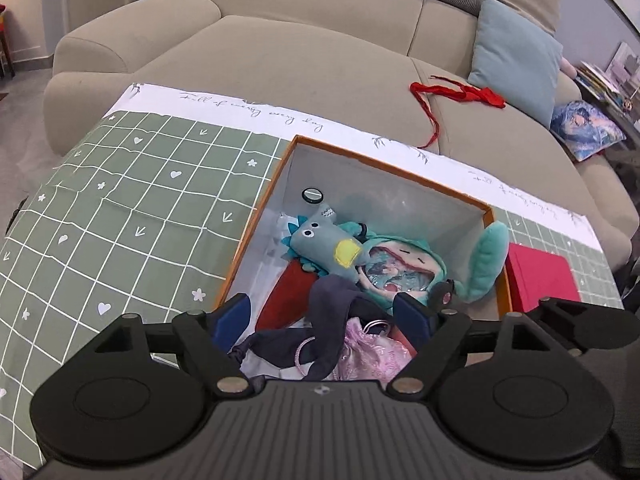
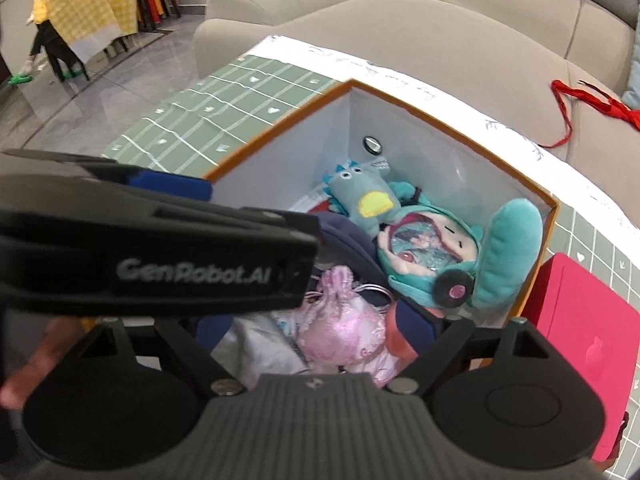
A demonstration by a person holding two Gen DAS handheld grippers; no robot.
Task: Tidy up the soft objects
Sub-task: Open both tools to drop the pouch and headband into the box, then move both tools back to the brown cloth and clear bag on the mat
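Observation:
An orange-rimmed white box [image 1: 256,216] [image 2: 280,124] stands on a green checked cloth [image 1: 120,220] and holds soft things. A grey-blue monster plush [image 1: 324,248] [image 2: 364,196] lies beside a teal hooded doll [image 1: 400,272] [image 2: 436,256]. Nearer me are a dark navy cloth pouch [image 1: 332,304] and a pink drawstring pouch [image 1: 368,352] [image 2: 348,332]. My left gripper [image 1: 324,316] hangs open over the box, the navy pouch lying loose between its blue pads. My right gripper [image 2: 316,324] is open too, with the pink pouch below and between its fingers. One of the left gripper's black fingers [image 2: 200,256] crosses the right wrist view.
A red box [image 1: 540,280] [image 2: 580,312] sits against the orange box's right side. Behind the table is a beige sofa [image 1: 280,52] with a red ribbon [image 1: 456,94] [image 2: 580,96] and a light blue cushion [image 1: 516,56]. A blurred hand [image 2: 36,360] shows at lower left.

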